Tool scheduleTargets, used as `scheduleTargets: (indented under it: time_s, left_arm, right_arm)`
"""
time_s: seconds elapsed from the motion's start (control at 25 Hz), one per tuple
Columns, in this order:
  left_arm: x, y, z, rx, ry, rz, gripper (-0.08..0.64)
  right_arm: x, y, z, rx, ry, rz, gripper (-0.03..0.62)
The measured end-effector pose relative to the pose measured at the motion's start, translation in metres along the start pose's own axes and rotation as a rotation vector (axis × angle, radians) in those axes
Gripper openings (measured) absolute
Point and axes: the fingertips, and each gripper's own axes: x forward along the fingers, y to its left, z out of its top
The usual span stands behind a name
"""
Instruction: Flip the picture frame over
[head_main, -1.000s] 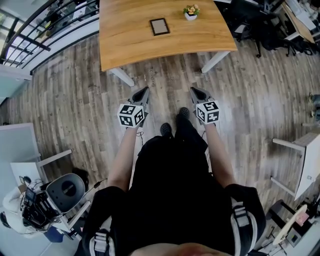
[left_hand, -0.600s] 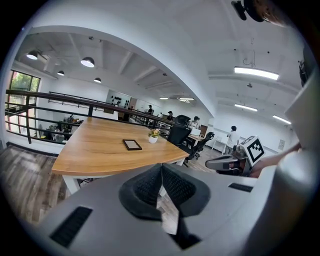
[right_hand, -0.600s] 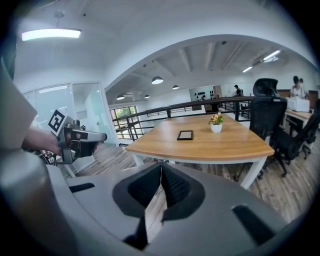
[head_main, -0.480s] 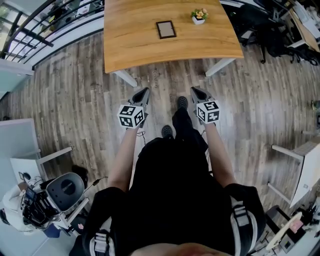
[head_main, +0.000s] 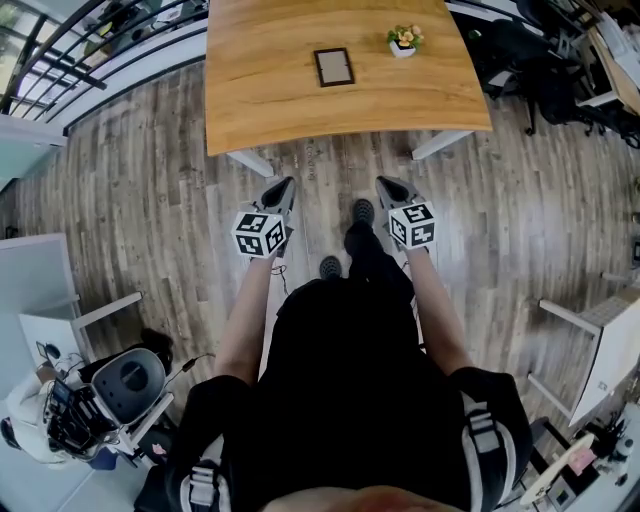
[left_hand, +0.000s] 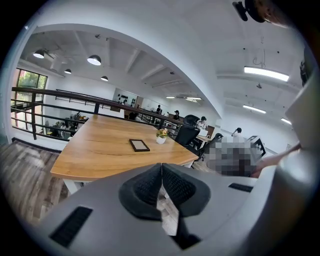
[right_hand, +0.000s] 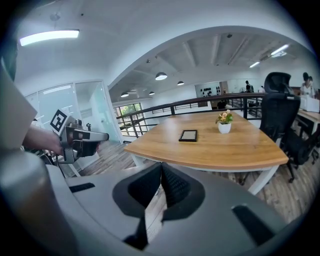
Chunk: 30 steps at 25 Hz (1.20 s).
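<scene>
A dark-rimmed picture frame lies flat on the wooden table, left of a small potted plant. The frame also shows in the left gripper view, and the frame in the right gripper view, far ahead of both jaws. My left gripper and right gripper are held over the floor just short of the table's near edge, both shut with nothing between the jaws. In its own view the left gripper has its tips together, as does the right gripper.
The table's white legs stand just ahead of the grippers. A black railing runs at the far left. Office chairs stand at the far right, a white table at the right, a seated person at the lower left.
The person has walked toward the table: it has drawn nearer in the head view, and both shut grippers now sit close to its near edge.
</scene>
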Motion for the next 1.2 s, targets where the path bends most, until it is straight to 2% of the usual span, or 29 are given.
scheduleTargets:
  time_s: [0.28,0.56,0.84,1.2]
  left_arm:
    - [0.05,0.014,0.017,0.016,0.038,0.041,0.023]
    - [0.097,0.03,0.033,-0.035,0.04,0.11,0.023]
    - [0.153,0.03,0.049,-0.047,0.048,0.137,0.023]
    - [0.198,0.032,0.066,-0.065,0.03,0.168,0.023]
  right_arm:
    - [0.032,-0.048,0.023,-0.01,0.024,0.042,0.009]
    - [0.071,-0.096,0.055,-0.046,0.052,0.104,0.009]
    - [0.109,-0.134,0.076,-0.09,0.089,0.181,0.009]
    - [0.135,-0.177,0.099,-0.107,0.091,0.206,0.008]
